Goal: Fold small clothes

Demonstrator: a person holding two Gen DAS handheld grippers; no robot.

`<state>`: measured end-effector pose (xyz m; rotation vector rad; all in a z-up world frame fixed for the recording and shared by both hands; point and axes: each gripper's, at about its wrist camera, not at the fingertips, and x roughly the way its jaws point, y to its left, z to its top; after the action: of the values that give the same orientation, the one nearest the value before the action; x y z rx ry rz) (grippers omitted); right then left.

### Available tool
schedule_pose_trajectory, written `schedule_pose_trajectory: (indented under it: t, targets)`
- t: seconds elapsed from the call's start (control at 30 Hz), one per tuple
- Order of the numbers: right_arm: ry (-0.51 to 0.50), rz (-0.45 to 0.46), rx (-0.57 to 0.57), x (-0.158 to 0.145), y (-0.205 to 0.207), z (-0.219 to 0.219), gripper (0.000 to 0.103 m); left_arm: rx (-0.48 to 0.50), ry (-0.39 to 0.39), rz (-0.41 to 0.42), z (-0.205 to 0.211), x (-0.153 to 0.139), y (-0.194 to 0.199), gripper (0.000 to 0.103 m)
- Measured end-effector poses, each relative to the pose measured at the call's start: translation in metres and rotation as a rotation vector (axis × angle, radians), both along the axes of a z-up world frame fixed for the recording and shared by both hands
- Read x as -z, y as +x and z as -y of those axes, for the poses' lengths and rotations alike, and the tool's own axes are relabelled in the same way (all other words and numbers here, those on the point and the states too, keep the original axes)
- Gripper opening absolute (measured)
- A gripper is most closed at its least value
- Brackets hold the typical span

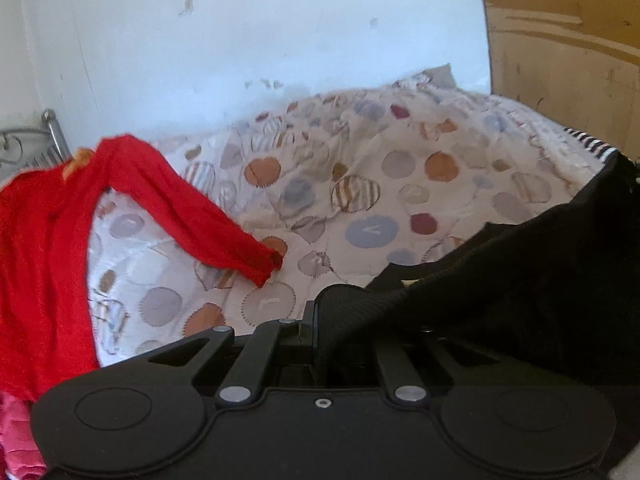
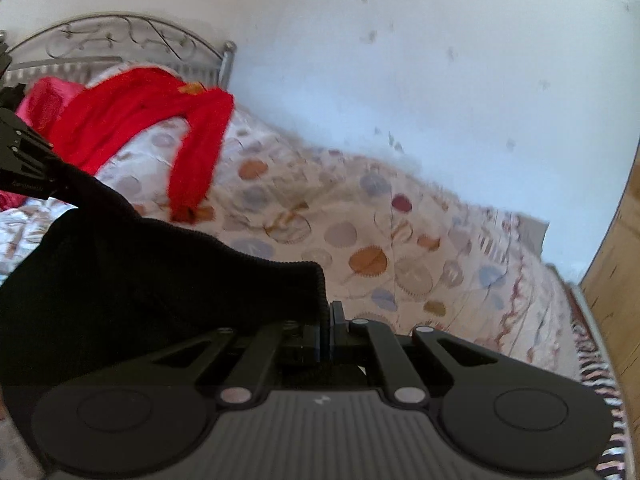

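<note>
Both claws, left [image 1: 316, 320] and right [image 2: 330, 320], pinch a black garment [image 1: 520, 280] above the bed [image 1: 360, 200]; a red top [image 1: 48, 240] lies nearby.

Black hand-held gripper [image 1: 314, 320], silver rivets

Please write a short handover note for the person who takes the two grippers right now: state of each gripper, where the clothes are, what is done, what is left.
Left gripper: shut on black garment.
Right gripper: shut on the same garment, which hangs spread between both above the dotted bedspread.
Red garment: unfolded, by the metal headboard, over pink clothes.
Done: black garment picked up; no fold visible.
Left: lay it flat, fold it, then the others.
</note>
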<state>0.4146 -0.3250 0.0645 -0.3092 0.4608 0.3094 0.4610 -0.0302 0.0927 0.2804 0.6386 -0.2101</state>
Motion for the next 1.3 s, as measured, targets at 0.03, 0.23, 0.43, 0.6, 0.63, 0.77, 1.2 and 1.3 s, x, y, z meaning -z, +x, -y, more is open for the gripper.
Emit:
schedule_pose_trajectory:
  t: [0.03, 0.23, 0.43, 0.6, 0.63, 0.77, 1.2, 1.3]
  targets:
    - [-0.005, -0.013, 0.003, 0.007, 0.01, -0.001, 0.005, -0.006, -0.005, -0.011, 0.0, 0.006, 0.01, 0.005]
    - [-0.002, -0.082, 0.002, 0.043, 0.053, -0.001, 0.005, -0.05, -0.086, -0.125, -0.007, 0.045, 0.06, 0.005]
    - [0.029, -0.139, 0.007, 0.065, 0.072, 0.003, 0.008, -0.077, -0.12, -0.174, -0.009, 0.07, 0.081, 0.008]
    - [0.139, -0.219, 0.009, 0.068, 0.086, 0.019, 0.062, -0.087, -0.202, -0.232, -0.018, 0.078, 0.089, 0.028]
    - [0.171, -0.235, 0.002, 0.067, 0.087, 0.024, 0.075, -0.086, -0.217, -0.245, -0.022, 0.077, 0.09, 0.035]
    - [0.275, -0.241, 0.026, 0.059, 0.083, 0.048, 0.098, -0.11, -0.295, -0.244, -0.044, 0.073, 0.087, 0.093]
    - [0.078, -0.247, -0.213, 0.066, 0.027, 0.043, 0.103, -0.091, -0.225, -0.157, -0.075, 0.075, 0.032, 0.1]
    - [-0.01, -0.267, -0.203, 0.083, 0.029, 0.031, 0.103, -0.053, -0.228, -0.157, -0.077, 0.086, 0.003, 0.1]
